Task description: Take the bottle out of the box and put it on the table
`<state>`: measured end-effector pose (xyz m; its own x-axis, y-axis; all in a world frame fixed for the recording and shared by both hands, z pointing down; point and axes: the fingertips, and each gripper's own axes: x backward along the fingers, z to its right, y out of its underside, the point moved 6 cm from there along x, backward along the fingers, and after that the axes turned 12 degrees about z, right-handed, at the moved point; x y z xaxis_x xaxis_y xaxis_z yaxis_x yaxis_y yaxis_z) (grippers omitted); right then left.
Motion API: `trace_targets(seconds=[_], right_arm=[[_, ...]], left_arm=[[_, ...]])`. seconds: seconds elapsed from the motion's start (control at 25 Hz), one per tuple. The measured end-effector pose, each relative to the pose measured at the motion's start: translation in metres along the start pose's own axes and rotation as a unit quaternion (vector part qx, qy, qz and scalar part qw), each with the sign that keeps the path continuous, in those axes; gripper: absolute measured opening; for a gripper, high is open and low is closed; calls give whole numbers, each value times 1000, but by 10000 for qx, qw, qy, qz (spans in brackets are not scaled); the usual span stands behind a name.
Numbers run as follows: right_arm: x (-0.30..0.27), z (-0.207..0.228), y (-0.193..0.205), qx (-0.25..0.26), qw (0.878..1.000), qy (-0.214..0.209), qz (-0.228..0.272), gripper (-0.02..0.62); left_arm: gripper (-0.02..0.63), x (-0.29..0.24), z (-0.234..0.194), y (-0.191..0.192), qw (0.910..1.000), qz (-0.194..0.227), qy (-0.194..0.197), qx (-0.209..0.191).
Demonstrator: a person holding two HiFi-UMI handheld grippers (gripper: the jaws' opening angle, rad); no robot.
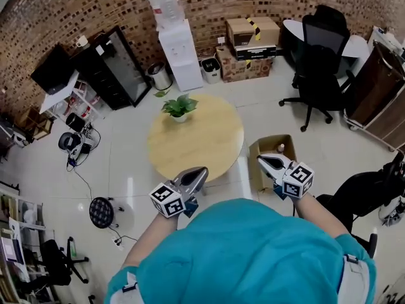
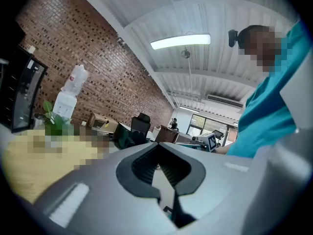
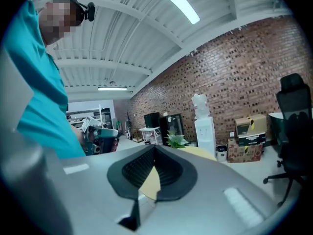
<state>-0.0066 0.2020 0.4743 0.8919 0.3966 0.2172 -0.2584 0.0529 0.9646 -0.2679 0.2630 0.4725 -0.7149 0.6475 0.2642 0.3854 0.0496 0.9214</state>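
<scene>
An open cardboard box (image 1: pixel 264 148) stands on the floor just right of the round wooden table (image 1: pixel 196 141). Inside it shows the white top of a bottle (image 1: pixel 280 148). My left gripper (image 1: pixel 202 170) hangs over the table's near edge, shut and holding nothing; its tips meet in the left gripper view (image 2: pixel 157 145). My right gripper (image 1: pixel 261 159) is above the box's near left corner, also shut and holding nothing, with its tips together in the right gripper view (image 3: pixel 154 147). Both point level, towards the table (image 3: pixel 198 152).
A potted plant (image 1: pixel 178 107) sits at the table's far edge. Behind it stand a water dispenser (image 1: pixel 179 52), a black cabinet (image 1: pixel 114 65), stacked cardboard boxes (image 1: pixel 250 43) and an office chair (image 1: pixel 319 62). A dark cabinet (image 1: pixel 380 94) is at the right.
</scene>
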Motion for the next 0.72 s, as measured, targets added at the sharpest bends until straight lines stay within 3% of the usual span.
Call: trace_targets(seconds=[0.16, 0.28, 0.52, 0.72], right_arm=[[16, 86, -15, 14, 9996, -259, -131, 2], [15, 134, -19, -73, 9998, -126, -124, 2], [-28, 215, -30, -270, 9986, 419, -202, 2], [-62, 251, -37, -397, 9903, 1293, -310, 3]], left_arm=[[0, -100, -16, 18, 9996, -270, -59, -33], [0, -150, -34, 26, 9986, -506, 121, -21], [0, -218, -113, 16, 9947, -844, 515, 297], [0, -245, -174, 0, 9882, -1014, 992, 586]])
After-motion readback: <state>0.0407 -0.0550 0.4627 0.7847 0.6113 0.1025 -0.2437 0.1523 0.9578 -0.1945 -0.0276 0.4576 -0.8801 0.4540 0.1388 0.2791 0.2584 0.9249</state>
